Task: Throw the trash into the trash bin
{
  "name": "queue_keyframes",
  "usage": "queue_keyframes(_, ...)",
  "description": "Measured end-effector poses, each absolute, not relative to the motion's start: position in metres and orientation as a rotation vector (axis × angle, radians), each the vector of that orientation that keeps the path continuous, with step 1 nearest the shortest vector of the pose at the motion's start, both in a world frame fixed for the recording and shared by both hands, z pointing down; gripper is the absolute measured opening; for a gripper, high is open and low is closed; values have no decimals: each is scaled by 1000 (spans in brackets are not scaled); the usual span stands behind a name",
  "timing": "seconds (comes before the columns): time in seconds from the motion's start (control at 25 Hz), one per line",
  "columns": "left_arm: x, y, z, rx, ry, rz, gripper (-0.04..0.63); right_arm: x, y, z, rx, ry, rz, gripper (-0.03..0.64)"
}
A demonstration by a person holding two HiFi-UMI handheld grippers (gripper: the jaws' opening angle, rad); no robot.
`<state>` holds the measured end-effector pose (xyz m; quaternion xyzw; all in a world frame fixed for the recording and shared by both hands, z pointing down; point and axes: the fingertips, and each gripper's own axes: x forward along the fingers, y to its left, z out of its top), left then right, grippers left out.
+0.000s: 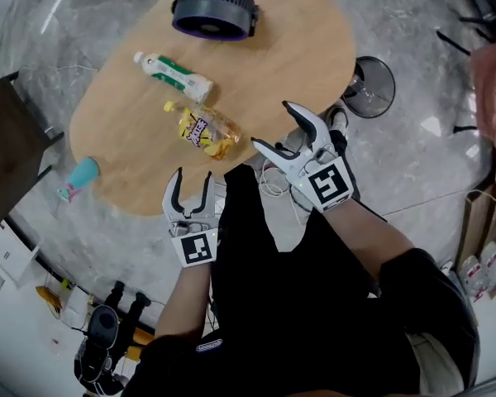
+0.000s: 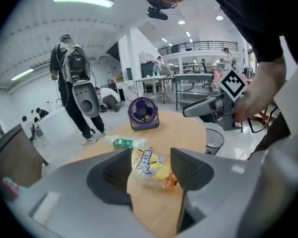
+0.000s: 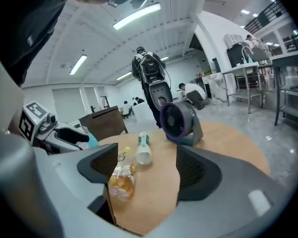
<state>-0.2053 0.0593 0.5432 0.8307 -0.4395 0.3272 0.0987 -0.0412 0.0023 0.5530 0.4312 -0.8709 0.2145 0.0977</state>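
Note:
A yellow snack bag (image 1: 202, 131) and a clear plastic bottle (image 1: 174, 74) with a green and white label lie on the oval wooden table (image 1: 289, 48). The wire trash bin (image 1: 370, 87) stands on the floor off the table's right edge. My left gripper (image 1: 193, 179) hovers open at the near edge, aimed at the bag (image 2: 148, 163), nothing between its jaws. My right gripper (image 1: 271, 124) is open and empty too, held right of the bag (image 3: 120, 178), with the bottle (image 3: 143, 150) beyond it.
A dark purple desk fan (image 1: 215, 9) stands at the table's far end. A teal object (image 1: 81, 178) sits off the left edge beside a brown cabinet (image 1: 8, 139). Cables lie on the floor under my right gripper. People stand in the background.

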Motion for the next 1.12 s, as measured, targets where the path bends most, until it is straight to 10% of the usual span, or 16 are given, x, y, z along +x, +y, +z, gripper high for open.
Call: queue_keyframes(1.12, -383, 151, 574, 2138, -1478, 826, 250, -186, -99, 667, 1061, -2276, 570, 365)
